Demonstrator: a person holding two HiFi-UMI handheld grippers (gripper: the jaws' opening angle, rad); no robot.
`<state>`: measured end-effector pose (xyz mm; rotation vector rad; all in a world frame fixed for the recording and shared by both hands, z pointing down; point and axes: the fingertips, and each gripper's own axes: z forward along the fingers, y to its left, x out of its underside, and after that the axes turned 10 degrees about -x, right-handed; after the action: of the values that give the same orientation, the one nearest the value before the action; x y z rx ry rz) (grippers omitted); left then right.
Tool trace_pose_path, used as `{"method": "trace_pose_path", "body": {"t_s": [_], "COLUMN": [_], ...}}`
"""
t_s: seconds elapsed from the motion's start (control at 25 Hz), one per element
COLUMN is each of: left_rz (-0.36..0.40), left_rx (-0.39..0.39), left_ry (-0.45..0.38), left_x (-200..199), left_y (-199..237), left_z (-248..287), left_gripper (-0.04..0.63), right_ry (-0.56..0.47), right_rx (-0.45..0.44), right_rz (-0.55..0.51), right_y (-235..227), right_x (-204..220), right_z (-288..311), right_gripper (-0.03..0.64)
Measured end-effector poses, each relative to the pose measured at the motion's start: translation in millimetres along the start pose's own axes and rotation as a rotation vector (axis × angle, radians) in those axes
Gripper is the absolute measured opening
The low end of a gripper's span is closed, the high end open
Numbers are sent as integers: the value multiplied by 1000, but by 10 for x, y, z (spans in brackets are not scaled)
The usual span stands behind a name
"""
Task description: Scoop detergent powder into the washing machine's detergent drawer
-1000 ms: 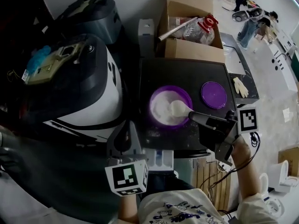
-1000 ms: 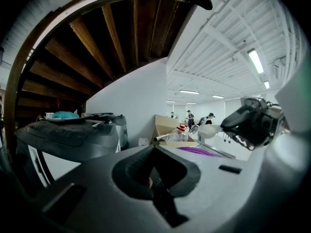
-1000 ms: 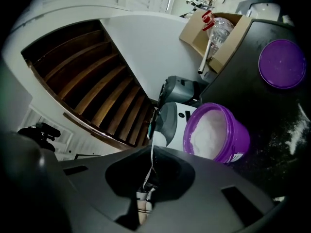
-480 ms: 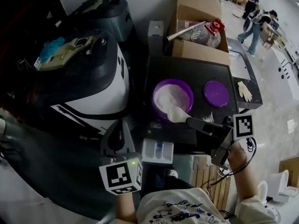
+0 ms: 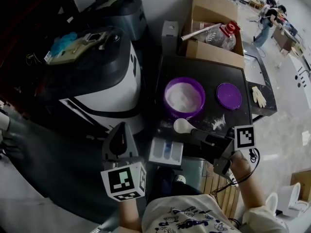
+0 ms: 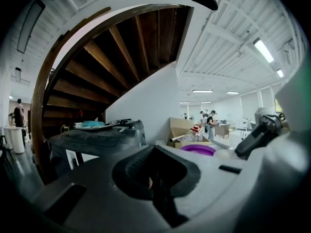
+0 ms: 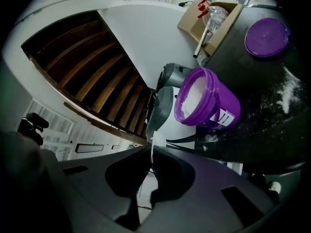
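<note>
The right hand-held gripper [image 5: 197, 131] has its jaws pinched almost together on the handle of the white scoop [image 5: 183, 125]. The scoop's long axis carries on from the jaws, bowl foremost, pointing away from the person toward the purple tub [image 5: 183, 97] of powder. The tub stands just ahead of the bowl on the dark bench [image 5: 204, 72]. The open detergent drawer [image 5: 165, 152] lies below and left of this gripper, between it and the left hand-held gripper [image 5: 121, 132], whose jaws are closed on nothing. Only the head view shows the scoop's bowl and the drawer. The right gripper view shows the tub's labelled side wall, and spilled powder [image 7: 289, 93] right of the jaws, near the purple lid [image 7: 266, 37].
</note>
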<state>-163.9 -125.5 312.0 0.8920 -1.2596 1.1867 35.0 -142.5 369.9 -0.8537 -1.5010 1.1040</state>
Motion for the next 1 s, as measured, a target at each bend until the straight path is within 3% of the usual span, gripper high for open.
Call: {"method": "trace_pose_path", "body": {"t_s": [0.84, 1.0], "left_rz": [17, 17], "left_rx": [66, 63], "left_ry": [64, 84], "left_x": [470, 579], "left_y": [-402, -430], "left_z": [-288, -322], "left_gripper": [2, 2], "right_ry": [86, 121], "right_rx": [163, 205], "right_rz": [7, -43], "right_y": [-1008, -1159], "right_x": [845, 931], "right_z": [-237, -278], "right_gripper": [21, 21]}}
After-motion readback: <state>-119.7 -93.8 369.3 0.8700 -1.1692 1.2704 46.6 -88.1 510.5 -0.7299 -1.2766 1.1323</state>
